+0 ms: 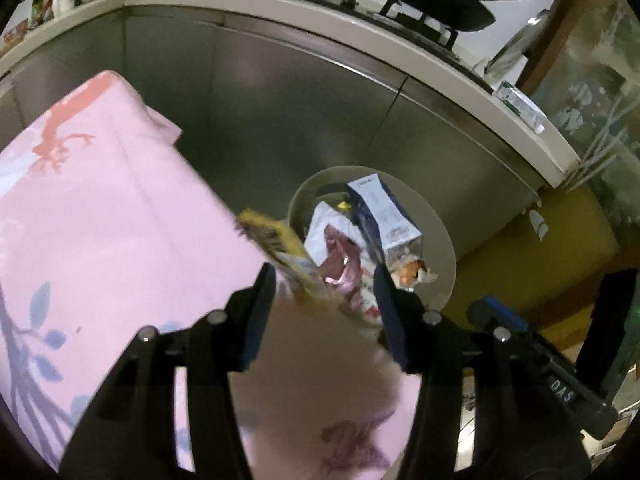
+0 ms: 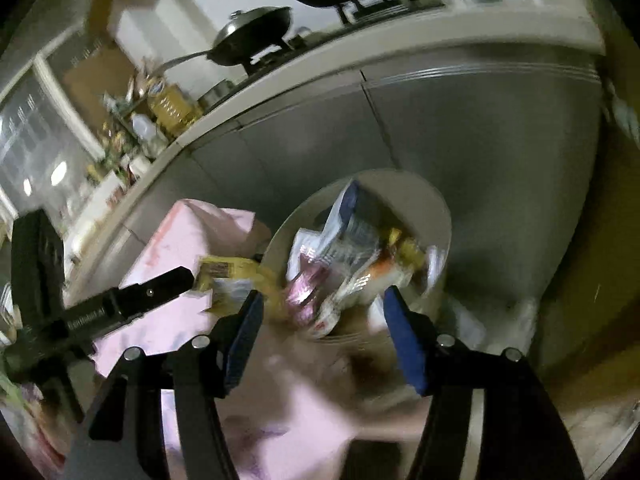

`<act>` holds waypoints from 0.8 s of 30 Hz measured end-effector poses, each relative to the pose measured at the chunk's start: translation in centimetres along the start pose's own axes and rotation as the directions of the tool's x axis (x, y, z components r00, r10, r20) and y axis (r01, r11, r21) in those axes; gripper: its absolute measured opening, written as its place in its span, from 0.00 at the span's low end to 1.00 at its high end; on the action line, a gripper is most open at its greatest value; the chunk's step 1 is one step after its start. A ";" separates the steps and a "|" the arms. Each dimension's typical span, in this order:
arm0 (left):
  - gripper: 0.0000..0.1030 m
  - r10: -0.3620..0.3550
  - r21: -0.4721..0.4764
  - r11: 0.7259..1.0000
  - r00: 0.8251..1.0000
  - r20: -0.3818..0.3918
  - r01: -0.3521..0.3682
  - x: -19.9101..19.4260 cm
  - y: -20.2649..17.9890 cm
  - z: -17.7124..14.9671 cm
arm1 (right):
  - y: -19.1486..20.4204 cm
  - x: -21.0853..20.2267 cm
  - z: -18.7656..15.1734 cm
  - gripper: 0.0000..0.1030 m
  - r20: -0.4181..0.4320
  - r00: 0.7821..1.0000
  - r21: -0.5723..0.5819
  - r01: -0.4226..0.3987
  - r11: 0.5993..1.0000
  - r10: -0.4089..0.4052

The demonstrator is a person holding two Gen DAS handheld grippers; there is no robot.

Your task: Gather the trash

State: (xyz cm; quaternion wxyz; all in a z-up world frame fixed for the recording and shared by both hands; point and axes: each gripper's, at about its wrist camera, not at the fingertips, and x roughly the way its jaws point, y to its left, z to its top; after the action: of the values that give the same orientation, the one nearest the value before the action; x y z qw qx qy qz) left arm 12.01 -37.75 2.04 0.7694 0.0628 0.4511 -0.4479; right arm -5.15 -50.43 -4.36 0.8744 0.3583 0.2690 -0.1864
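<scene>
A round grey trash bin (image 1: 438,236) stands against the steel cabinet, holding a blue-and-white carton (image 1: 384,210), pink wrappers (image 1: 340,256) and other packets. A yellow wrapper (image 1: 280,244) is blurred in the air between my left gripper's (image 1: 324,280) open fingers, at the bin's near rim. In the right wrist view my right gripper (image 2: 320,304) is open and empty above the bin (image 2: 436,204); the yellow wrapper (image 2: 228,276) shows at the tip of the left gripper (image 2: 176,280), beside the bin.
A table under a pink floral cloth (image 1: 100,220) lies left of the bin. A steel cabinet front (image 1: 280,100) rises behind, topped by a counter with a stove and black pans (image 1: 436,0). An oil bottle (image 2: 172,108) stands on the counter. The floor is yellow (image 1: 520,272).
</scene>
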 end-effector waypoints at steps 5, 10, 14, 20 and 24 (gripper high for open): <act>0.47 -0.094 0.012 0.995 0.995 0.019 0.094 -2.7 0.3 -1.0 | 2.3 -1.3 -1.9 0.58 -0.002 1.000 0.022 -0.032 0.999 0.032; 0.47 -0.150 -0.017 0.989 0.988 0.024 0.150 -3.9 0.8 -0.2 | 5.5 -1.2 -2.0 0.58 0.017 1.000 -0.179 -0.002 0.984 0.006; 0.47 -0.142 -0.102 0.983 0.986 0.087 0.151 -6.0 3.9 0.6 | 9.2 2.3 -2.2 0.58 -0.013 0.999 -0.432 0.029 0.901 -0.039; 0.47 -0.099 -0.234 0.964 0.987 0.123 0.126 -8.1 9.0 0.1 | 11.8 9.3 -1.6 0.45 -0.079 0.995 -0.555 0.014 0.832 -0.069; 0.47 -0.088 -0.261 0.959 0.991 0.098 0.111 -7.8 10.4 -0.6 | 10.1 11.7 -0.1 0.00 -0.144 0.989 -0.467 -0.030 0.884 -0.042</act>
State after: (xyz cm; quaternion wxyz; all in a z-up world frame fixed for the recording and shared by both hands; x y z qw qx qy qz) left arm 17.94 -26.36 4.33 0.7660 -0.0832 0.4763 -0.4237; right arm 9.22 -45.13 -6.17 0.9115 0.1492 0.3722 -0.0913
